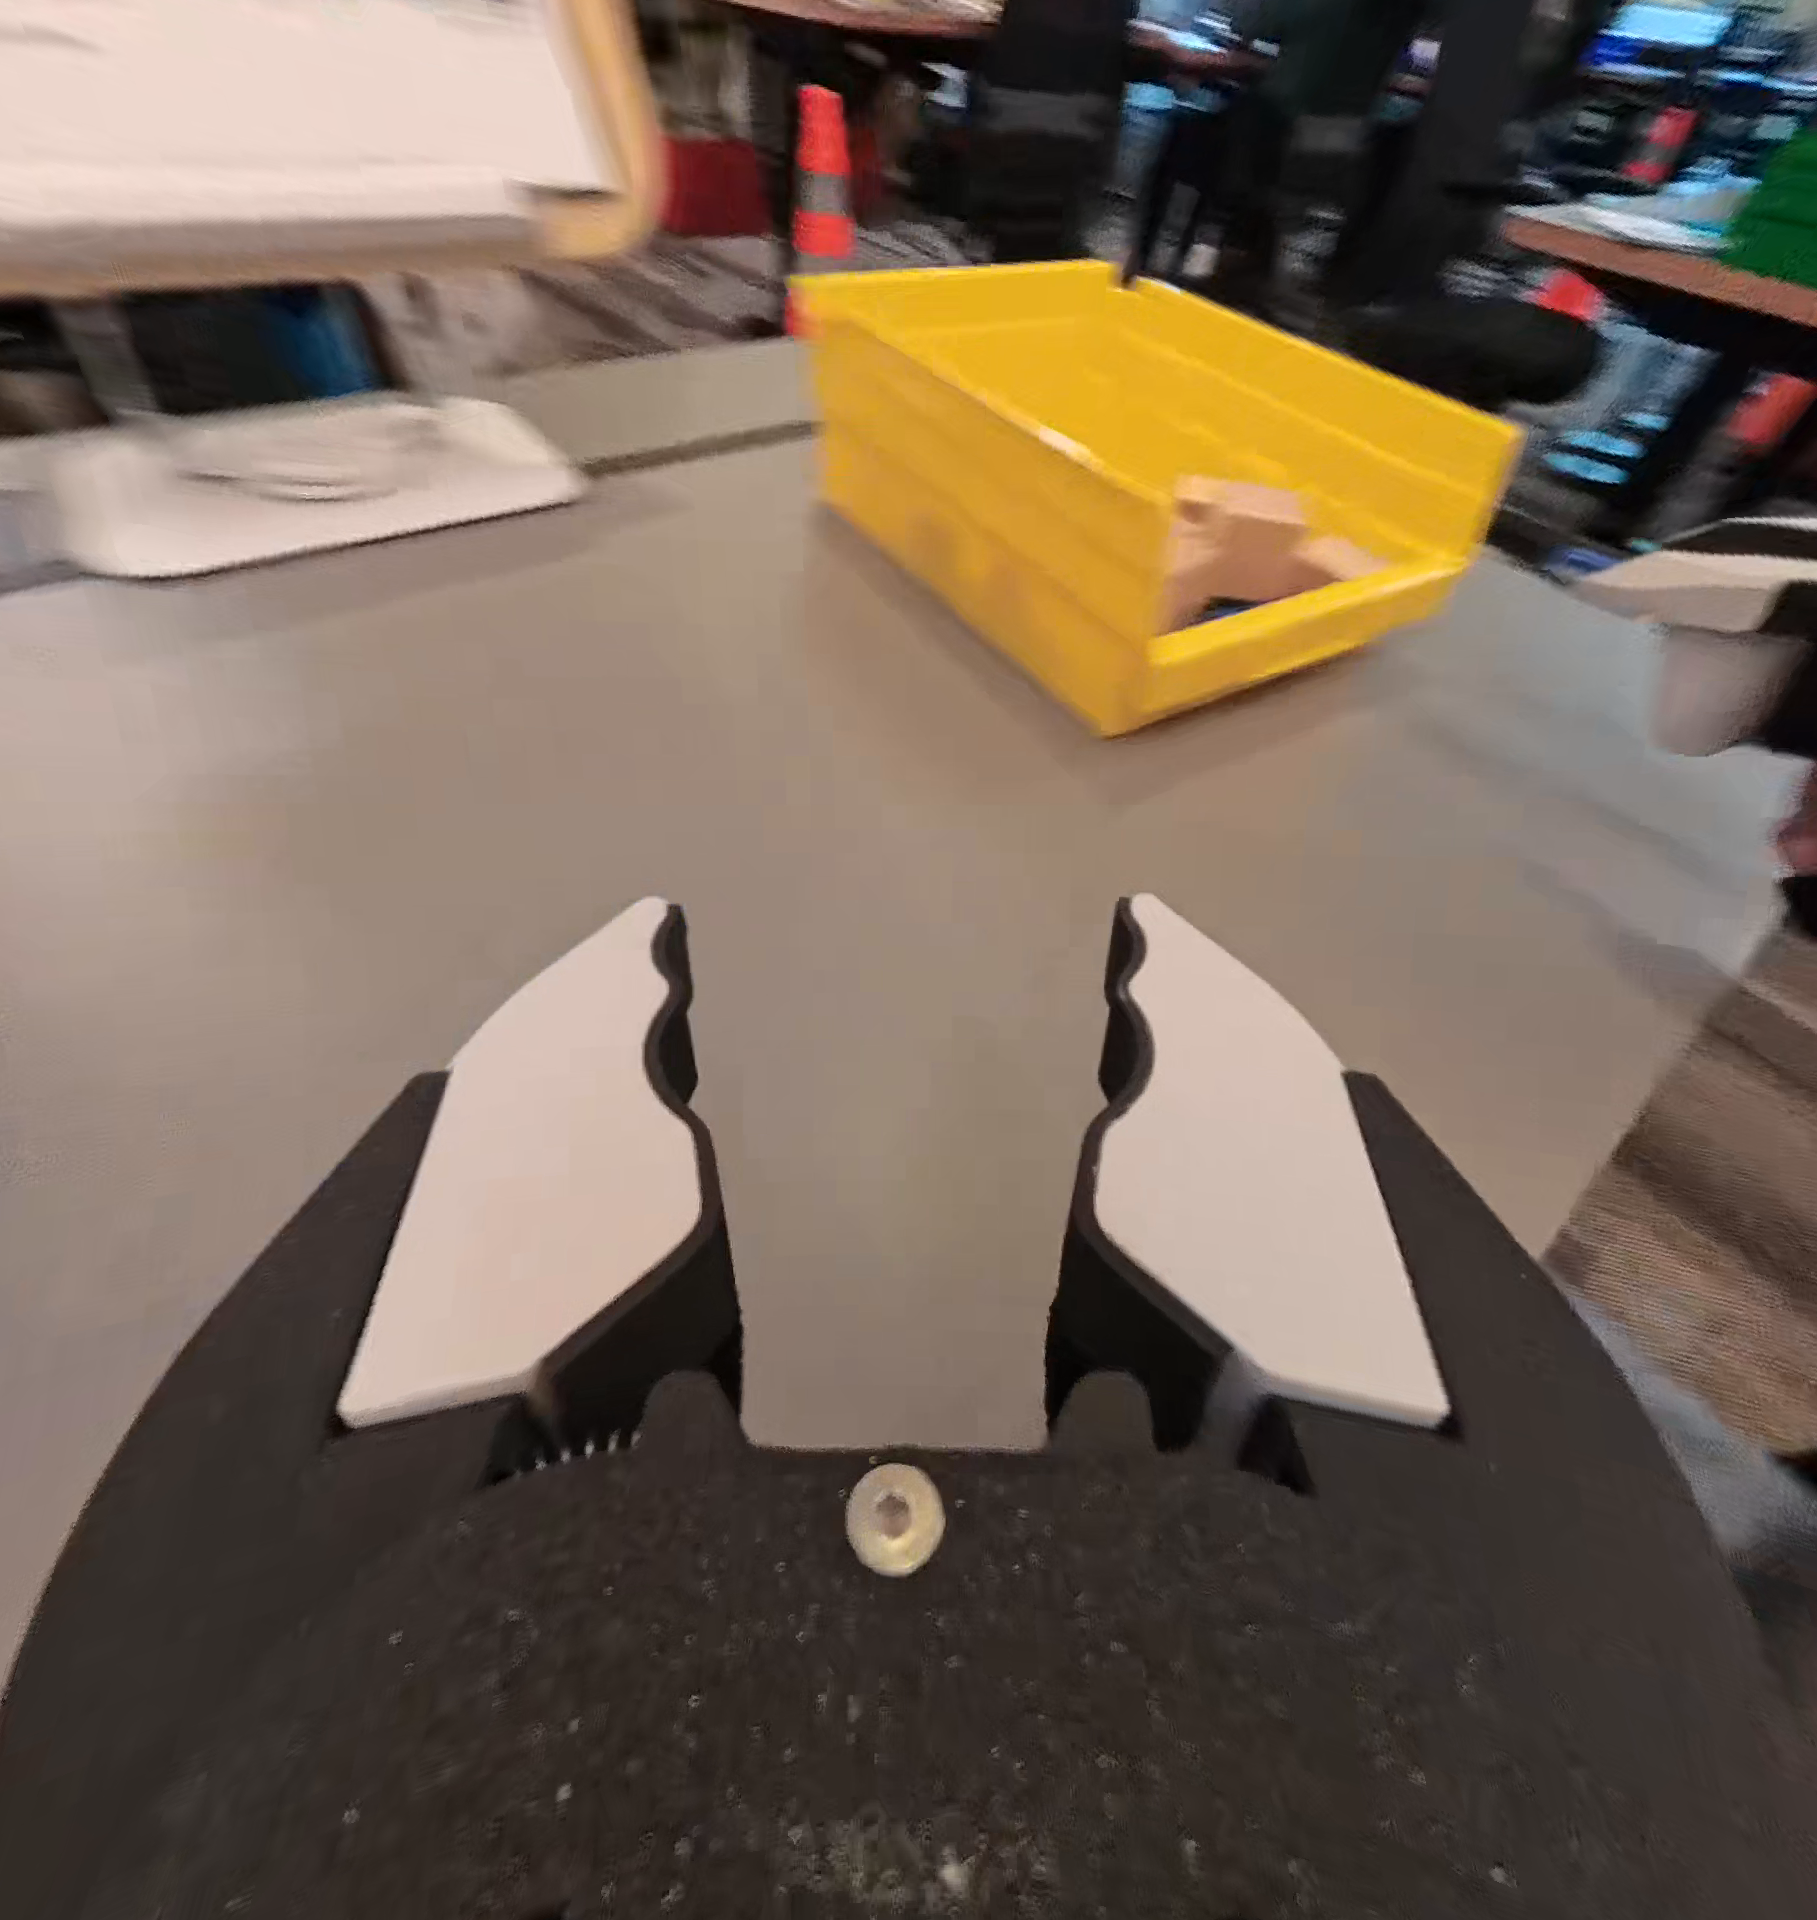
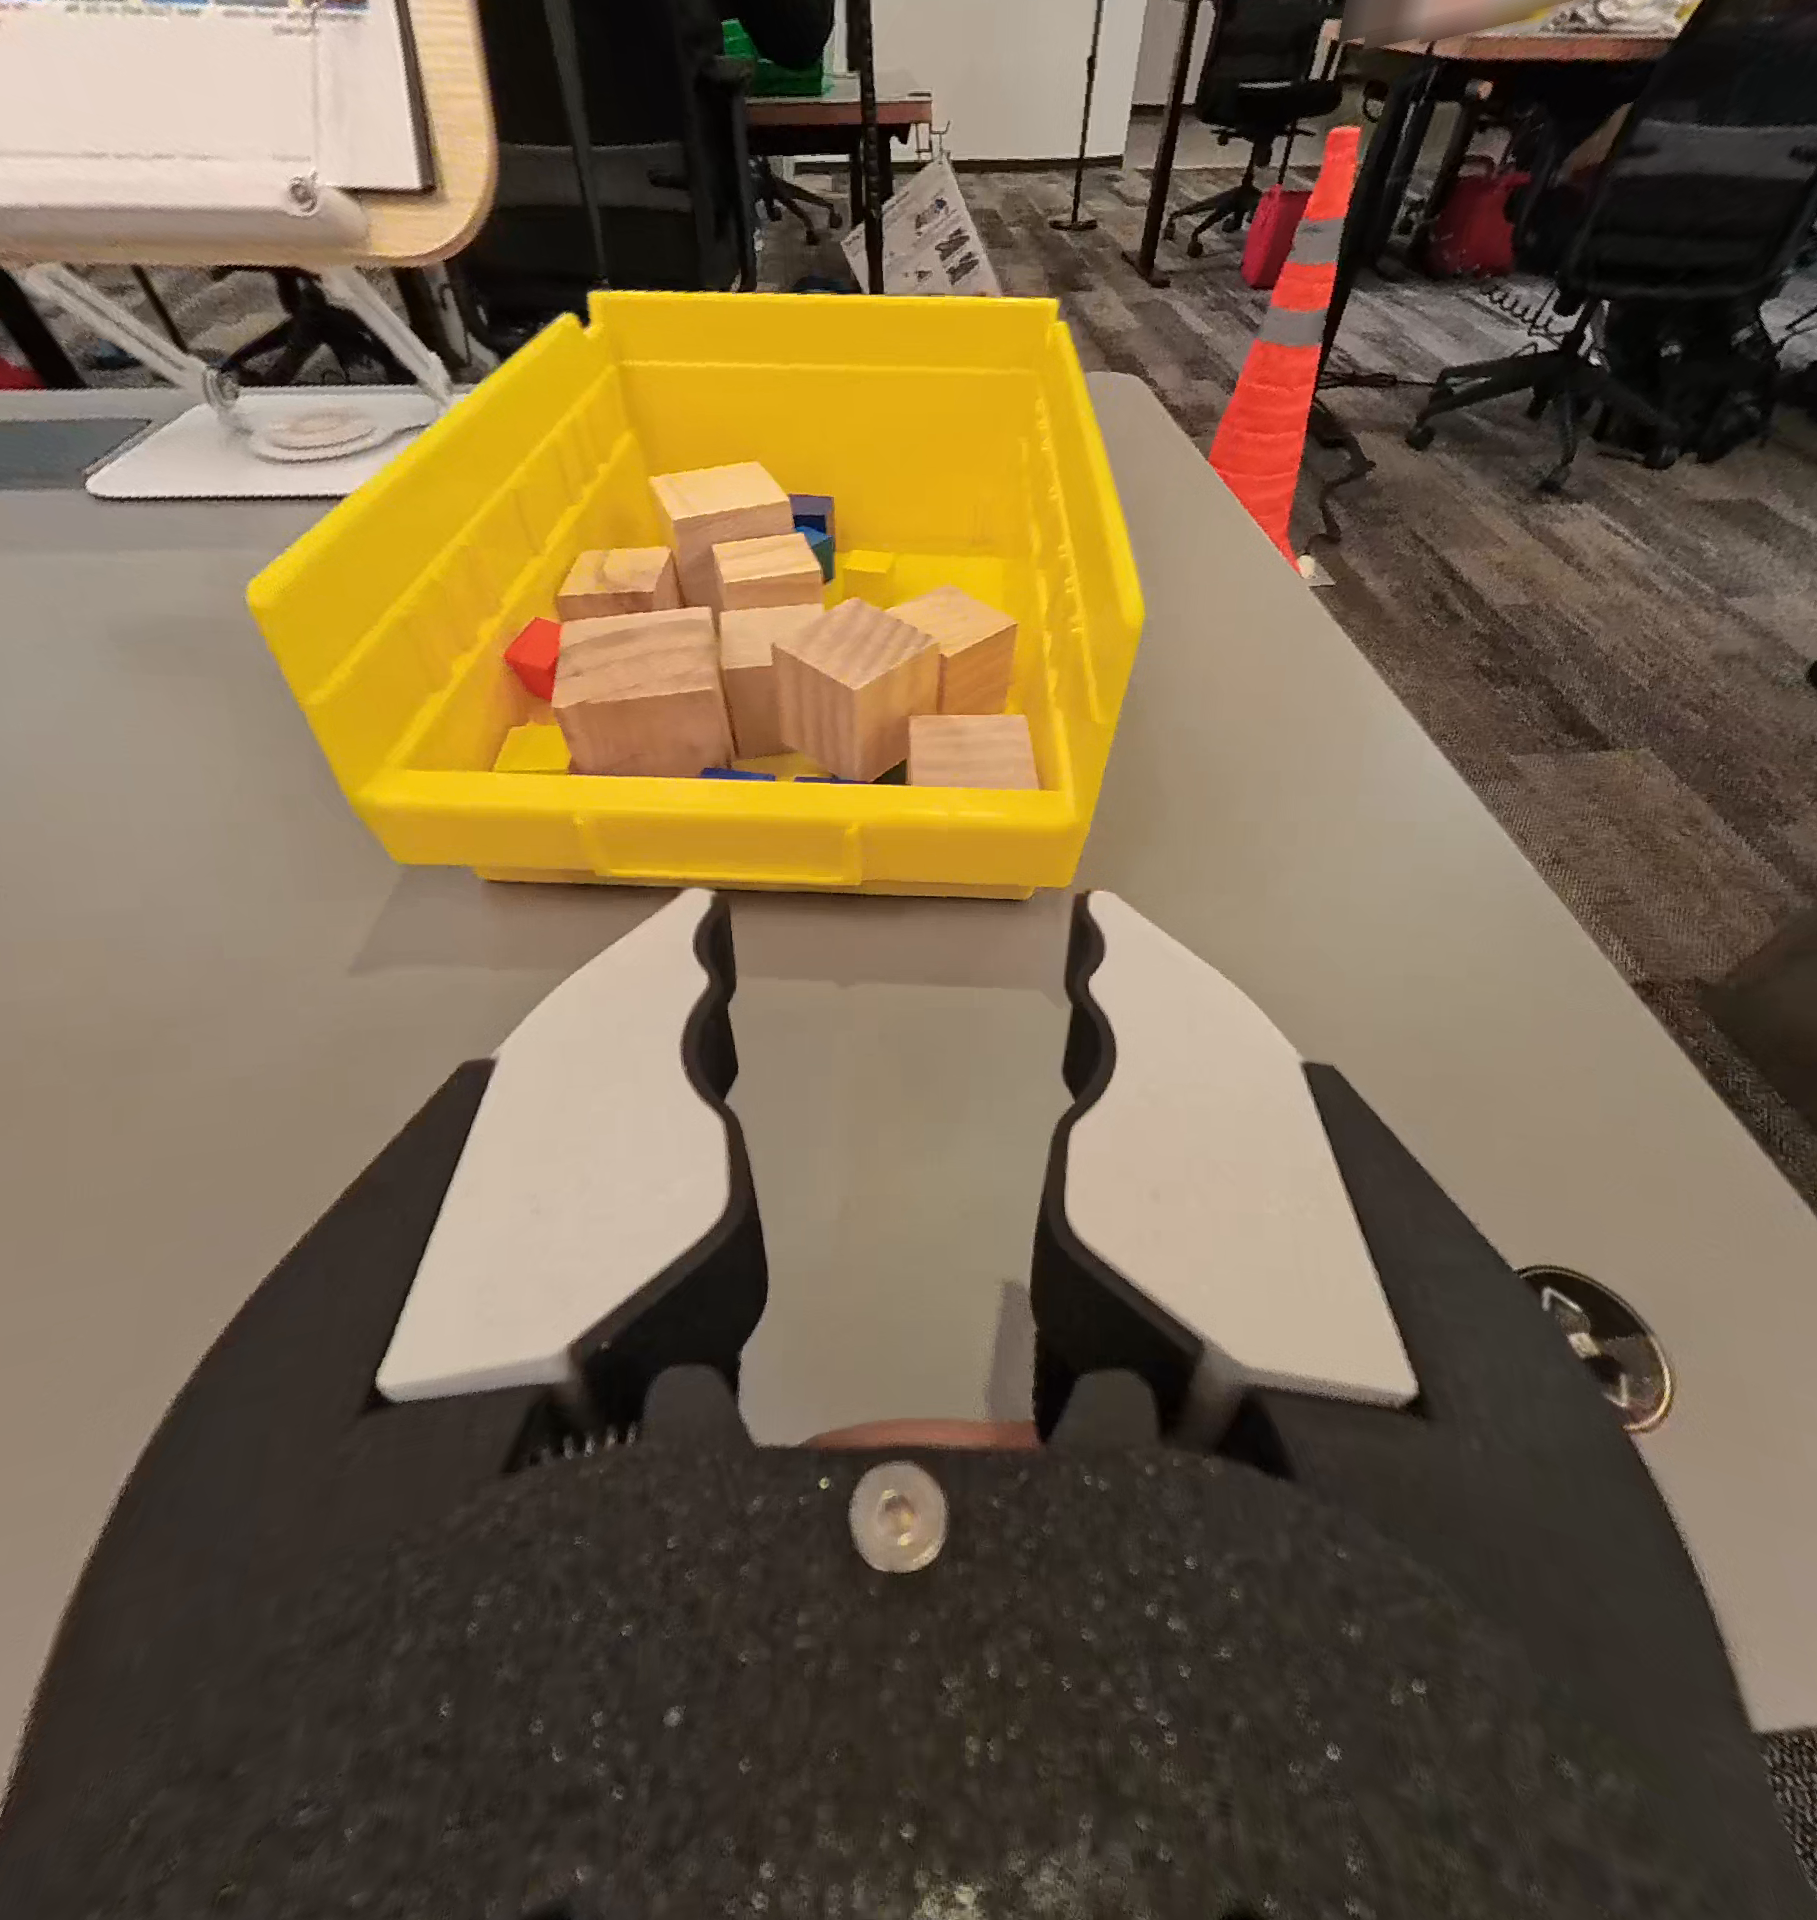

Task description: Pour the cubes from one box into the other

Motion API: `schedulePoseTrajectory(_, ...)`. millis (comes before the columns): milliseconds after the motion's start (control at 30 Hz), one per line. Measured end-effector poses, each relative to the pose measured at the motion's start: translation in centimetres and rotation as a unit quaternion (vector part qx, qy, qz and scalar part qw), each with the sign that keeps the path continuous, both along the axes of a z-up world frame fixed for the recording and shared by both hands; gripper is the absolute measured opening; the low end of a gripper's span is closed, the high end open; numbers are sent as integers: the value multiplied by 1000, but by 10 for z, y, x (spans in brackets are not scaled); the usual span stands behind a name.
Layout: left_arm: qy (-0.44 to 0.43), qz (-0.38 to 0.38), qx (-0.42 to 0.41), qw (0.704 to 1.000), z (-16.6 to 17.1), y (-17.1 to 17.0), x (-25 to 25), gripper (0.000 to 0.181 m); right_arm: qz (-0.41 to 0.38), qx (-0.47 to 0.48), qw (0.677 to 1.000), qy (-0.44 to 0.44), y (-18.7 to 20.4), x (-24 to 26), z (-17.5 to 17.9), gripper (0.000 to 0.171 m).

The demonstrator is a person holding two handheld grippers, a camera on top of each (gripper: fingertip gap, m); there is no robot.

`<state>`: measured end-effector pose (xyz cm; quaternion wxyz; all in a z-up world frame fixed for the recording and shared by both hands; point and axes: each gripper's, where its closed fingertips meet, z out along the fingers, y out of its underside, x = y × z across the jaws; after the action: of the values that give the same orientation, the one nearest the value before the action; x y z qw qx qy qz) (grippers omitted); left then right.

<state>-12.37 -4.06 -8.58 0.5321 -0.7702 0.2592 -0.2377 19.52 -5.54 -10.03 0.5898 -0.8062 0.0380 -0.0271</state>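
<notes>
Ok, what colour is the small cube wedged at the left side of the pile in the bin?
Red; it sits against the yellow bin's left wall. Right wrist view shows it best.

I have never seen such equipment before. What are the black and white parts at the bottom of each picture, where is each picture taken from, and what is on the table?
There is no robot here. A person holds a two-finger tool in each hand, and a camera on each tool looks forward along its fingers. So the black and white shapes are the tools themselves: the left hand-held gripper in the left wrist view, the right hand-held gripper in the right wrist view. Both are open and hold nothing.

On the grey table stands a yellow plastic bin, directly ahead of the right tool. It contains wooden cubes and some smaller coloured cubes, such as a red one. The left view shows the same bin from the side and is blurred. A second box is not visible. An orange traffic cone stands on the floor behind.
</notes>
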Motion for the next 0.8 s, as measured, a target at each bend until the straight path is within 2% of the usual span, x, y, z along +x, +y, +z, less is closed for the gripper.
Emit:
schedulePoseTrajectory(133,28,-43,-49,997,-36,35,126,77,-18,-12,1000,4,6,12,-8,62)
schedulePoseTrajectory(200,30,-31,-33,999,-40,59,162,69,-19,-26,999,5,10,12,-16,64)
schedulePoseTrajectory(300,7,-5,-22,1000,-35,91,189,59,-26,-36,999,0,21,18,-21,65)
schedulePoseTrajectory(433,20,19,-42,999,-44,114,197,29,-57,-40,997,20,46,37,-23,64)
schedulePoseTrajectory(567,74,78,-14,994,-46,125,184,15,-52,-53,997,27,63,39,-34,56)
schedulePoseTrajectory(633,66,104,-26,992,-45,127,177,11,-60,-55,996,27,67,40,-35,53)
schedulePoseTrajectory(667,60,115,-29,991,-45,126,173,9,-62,-43,997,33,68,38,-31,50)
schedulePoseTrajectory(800,59,120,-28,991,-44,118,160,4,-57,-33,997,51,74,22,-29,19)
